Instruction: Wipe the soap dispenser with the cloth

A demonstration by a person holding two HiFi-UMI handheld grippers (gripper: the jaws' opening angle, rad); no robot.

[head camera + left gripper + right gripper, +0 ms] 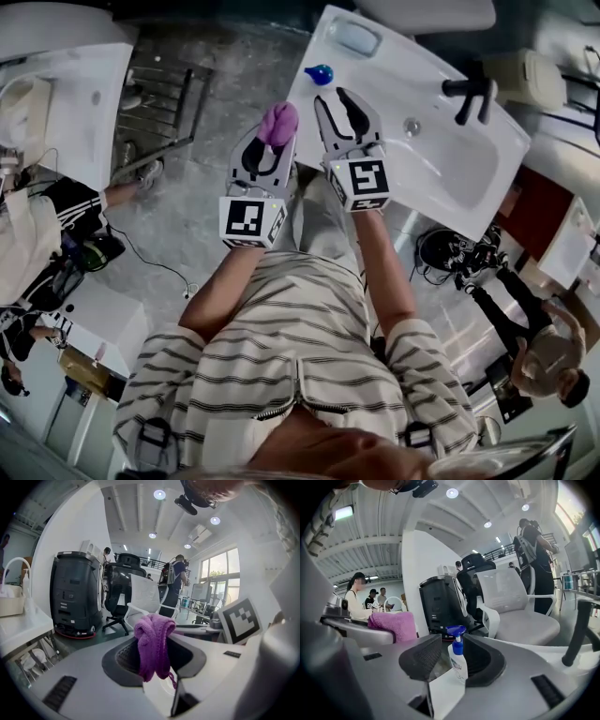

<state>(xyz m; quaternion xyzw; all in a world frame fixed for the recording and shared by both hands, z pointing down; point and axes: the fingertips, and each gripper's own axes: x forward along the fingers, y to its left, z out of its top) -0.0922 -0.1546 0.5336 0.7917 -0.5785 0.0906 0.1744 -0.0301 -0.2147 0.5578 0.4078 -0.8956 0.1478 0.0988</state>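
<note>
Soap dispenser [319, 73] is stood upright on the near left corner of the washbasin [441, 169], blue pump uppermost, so its long axis is vertical. It is found straight ahead of the right claw [332, 97], framed in the gap between the parted jaws but not touched by them; nothing is held there. The left claw [274, 142] is clamped on the purple cloth [279, 120] and is carried just beside the right claw, with the dispenser ahead and slightly to its right. The right claw is judged the better aligned — a short straight advance would be needed to steady the bottle before the cloth is applied
</note>
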